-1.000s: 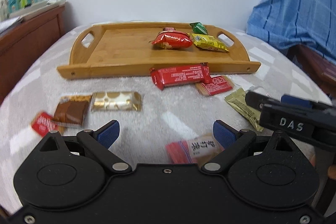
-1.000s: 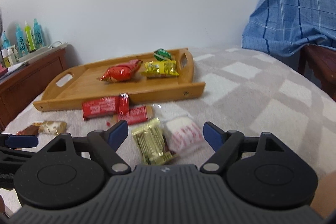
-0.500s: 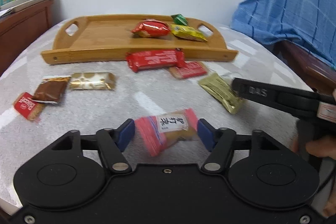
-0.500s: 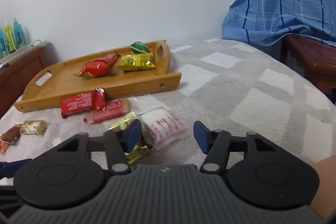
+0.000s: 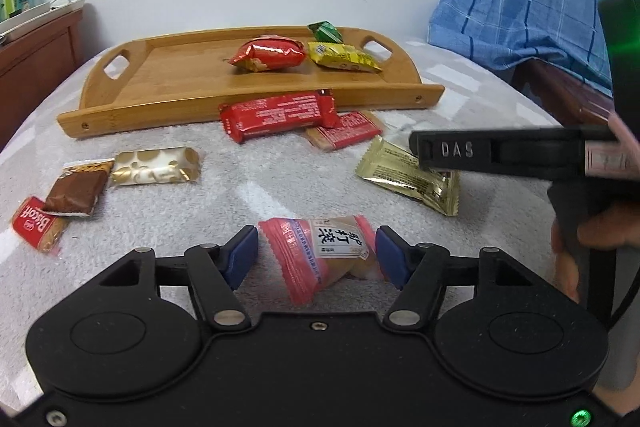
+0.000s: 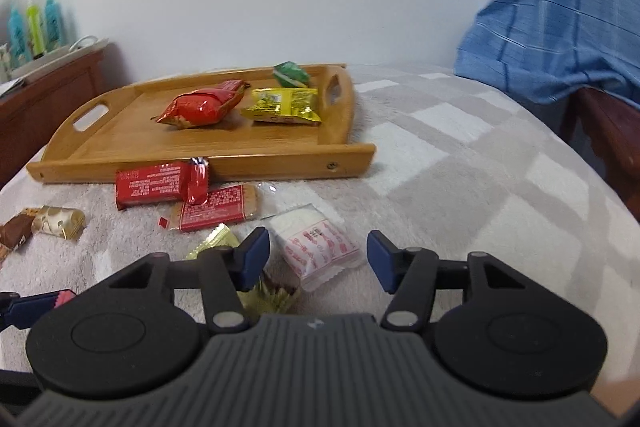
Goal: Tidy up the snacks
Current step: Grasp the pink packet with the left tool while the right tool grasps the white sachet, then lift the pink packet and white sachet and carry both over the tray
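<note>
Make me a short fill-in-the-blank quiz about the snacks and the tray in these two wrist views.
1. The number of snacks lying in the wooden tray is ____.
2. The pink snack lies between the fingers of the ____ claw.
3. The long red bar lies just outside the tray's ____ rim.
4. In the tray, the yellow packet lies beside a puffy packet coloured ____.

Missing words: three; left; front; red
</note>
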Tool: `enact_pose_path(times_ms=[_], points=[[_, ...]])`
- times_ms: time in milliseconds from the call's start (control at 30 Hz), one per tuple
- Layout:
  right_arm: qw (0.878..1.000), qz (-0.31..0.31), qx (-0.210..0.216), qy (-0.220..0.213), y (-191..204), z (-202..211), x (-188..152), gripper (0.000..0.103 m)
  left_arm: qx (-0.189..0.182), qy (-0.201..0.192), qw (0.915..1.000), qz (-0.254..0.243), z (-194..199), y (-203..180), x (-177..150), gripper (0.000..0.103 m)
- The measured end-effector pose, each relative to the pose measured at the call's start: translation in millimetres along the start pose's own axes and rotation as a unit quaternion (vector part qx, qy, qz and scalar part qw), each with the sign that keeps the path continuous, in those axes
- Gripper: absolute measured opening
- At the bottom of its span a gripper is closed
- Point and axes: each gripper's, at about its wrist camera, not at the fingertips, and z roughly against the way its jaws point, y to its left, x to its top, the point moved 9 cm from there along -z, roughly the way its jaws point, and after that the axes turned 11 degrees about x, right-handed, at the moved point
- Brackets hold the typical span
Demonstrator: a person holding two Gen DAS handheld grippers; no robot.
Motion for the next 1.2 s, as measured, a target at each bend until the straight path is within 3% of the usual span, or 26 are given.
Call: enact_pose_path(times_ms=[33,167,233,333,633,867,1200], points=[[1.0,-0.002,0.004,0.003,-1,-1,1,0.063,-0.001,0.0,1.0,-0.002,-1,-1,0,0.061],[0.999,-0.035,0.022,0.003,-5,-2,-1,0.046,-0.013,-0.004,0.9999,-0.004,3,-7,-1,0.037],[0.999,-0.035,0.023,-0.004,-3,0,-1,0.039,-0.016,-0.004,0.9999,-0.002,5,-8,1,0.033],[0.999,-0.03,0.022,-0.015,1,3,-1,0.033,-0.022,-0.002,0.9997,0.006,7,-5,4,0.032],[0.996,-0.062,0.03,-0.055,-6,17,7,0.031,-0.018,-0.022,0.9994,0.018,14,10,26,0.031],[0.994,-0.07,0.041,-0.079,-8,18,24,0.031,-0.034,-0.027,0.9975,0.055,7,23,57,0.031],[0.994,-0.002,0.048,-0.094,1,5,57,0.031,-0.049,-0.047,0.9936,0.09,-14,37,111,0.031]])
